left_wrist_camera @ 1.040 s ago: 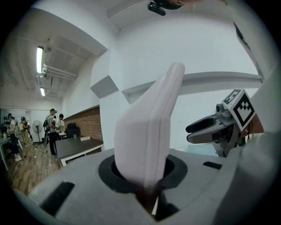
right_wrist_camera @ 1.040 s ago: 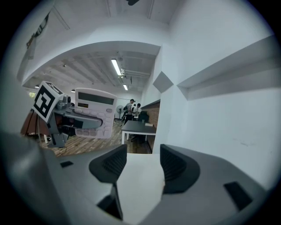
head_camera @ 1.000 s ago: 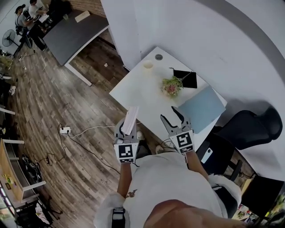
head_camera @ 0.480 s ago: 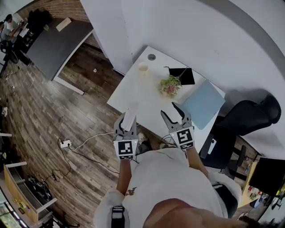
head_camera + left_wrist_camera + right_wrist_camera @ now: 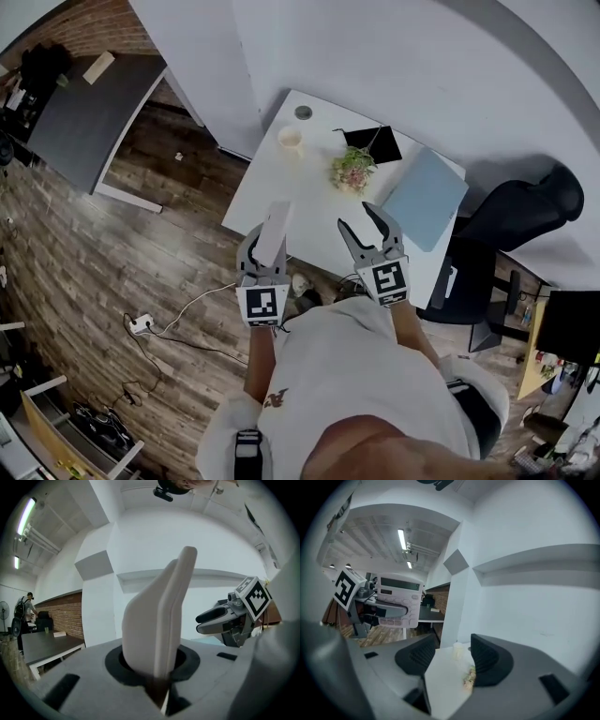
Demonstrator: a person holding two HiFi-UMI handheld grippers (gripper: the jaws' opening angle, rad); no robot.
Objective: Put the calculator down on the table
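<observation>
A white calculator point(image 5: 274, 230) stands on edge in my left gripper point(image 5: 267, 247), which is shut on its lower end, above the floor just off the near-left edge of the white table point(image 5: 302, 197). In the left gripper view the calculator point(image 5: 161, 616) rises edge-on from the jaws and hides much of what lies ahead. My right gripper point(image 5: 354, 217) is open and empty over the table's near edge. From the right gripper view, the open right gripper point(image 5: 450, 660) looks across the table point(image 5: 440, 686), with the calculator's keys and display point(image 5: 398, 603) showing at the left.
On the table are a paper cup point(image 5: 290, 139), a small potted plant point(image 5: 352, 171), a black flat thing point(image 5: 372, 142) and a blue-grey folder point(image 5: 424, 199). A black chair point(image 5: 520, 214) stands to the right. A dark table point(image 5: 84, 117) is at far left, and a cable and power strip point(image 5: 141, 324) lie on the wood floor.
Both grippers have moved toward the white table, the left still gripping the calculator. The right stays open.
</observation>
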